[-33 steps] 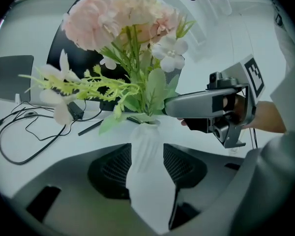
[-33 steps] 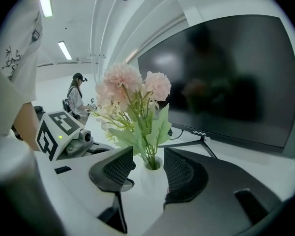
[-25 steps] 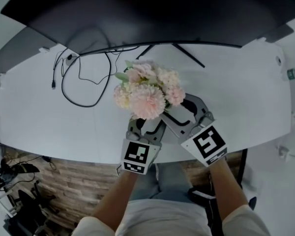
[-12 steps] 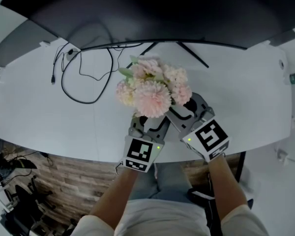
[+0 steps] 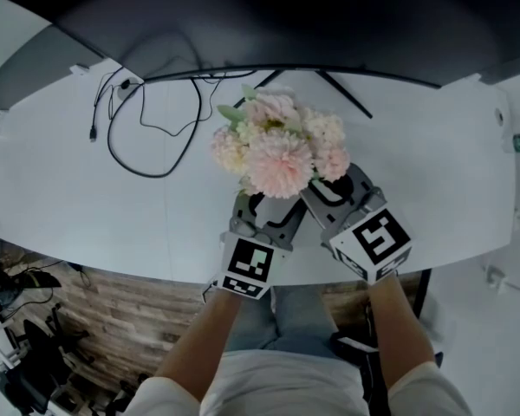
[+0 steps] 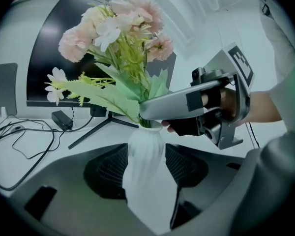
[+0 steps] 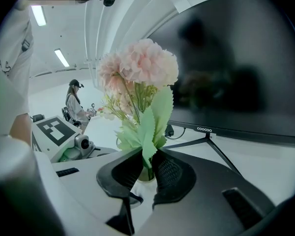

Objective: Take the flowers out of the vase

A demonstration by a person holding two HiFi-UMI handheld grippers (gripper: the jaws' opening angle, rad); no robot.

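The flowers (image 5: 277, 146), a bunch of pale pink and cream blooms with green leaves, were still seated in the white vase (image 6: 146, 156). It was placed near the front edge of the white tabletop (image 5: 433, 172), ahead of the dark monitor (image 5: 286, 16). From the head view the vase was covered by the blooms, and its base was hidden in every view.

The left hand-held gripper (image 6: 146, 165) was set around the body of the vase, and its dark pads were seen lying against both sides. Its jaws had just been opening a little, with the vase between them.

The right hand-held gripper (image 7: 148, 168) was brought in from the right, just above the neck of the vase. Its jaws had just been closing, and a serrated green leaf and the stems were pinched between its ribbed pads.

The two grippers were held close together at the near side of the bunch.

A looped black cable (image 5: 130, 146) was laid on the tabletop well to the left. A person (image 7: 76, 107) was visible far off in the right gripper view.
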